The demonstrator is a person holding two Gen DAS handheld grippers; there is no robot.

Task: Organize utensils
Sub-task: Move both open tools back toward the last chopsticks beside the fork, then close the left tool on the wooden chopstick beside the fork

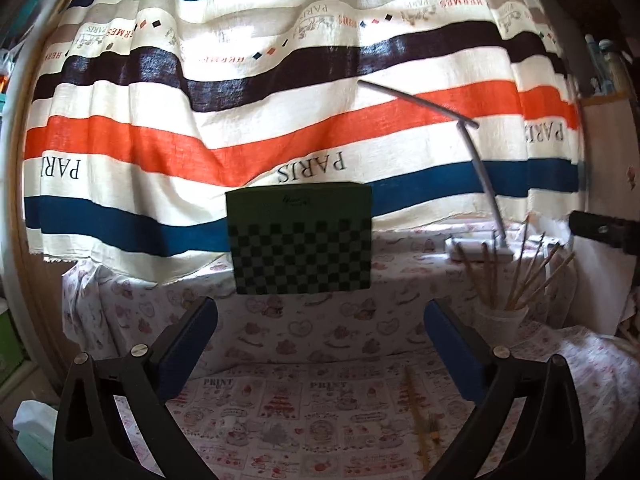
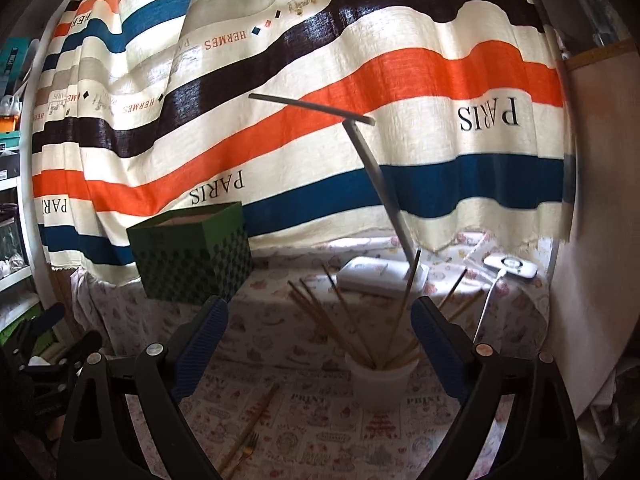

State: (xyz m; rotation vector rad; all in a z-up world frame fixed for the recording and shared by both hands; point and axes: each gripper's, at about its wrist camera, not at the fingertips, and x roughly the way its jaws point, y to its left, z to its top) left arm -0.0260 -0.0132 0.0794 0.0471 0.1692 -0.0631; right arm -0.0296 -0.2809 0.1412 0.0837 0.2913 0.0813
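Note:
A white cup (image 2: 380,376) with several wooden chopsticks (image 2: 332,320) leaning out of it stands on the patterned tablecloth (image 2: 320,432). My right gripper (image 2: 318,308) is open; the cup sits just past its right finger, untouched. A fork (image 2: 248,436) and a wooden stick (image 2: 262,404) lie flat on the cloth to the cup's left. In the left wrist view the same cup (image 1: 504,316) is at the right, and the fork (image 1: 418,416) lies near the right finger. My left gripper (image 1: 320,306) is open with nothing between its blue pads.
A green checkered box (image 1: 300,248) stands open-topped at the back. A white desk lamp (image 2: 380,276) rises behind the cup. Two loose sticks (image 2: 460,300) and a white device with a cable (image 2: 512,266) lie at the right. A striped curtain (image 1: 280,120) hangs behind.

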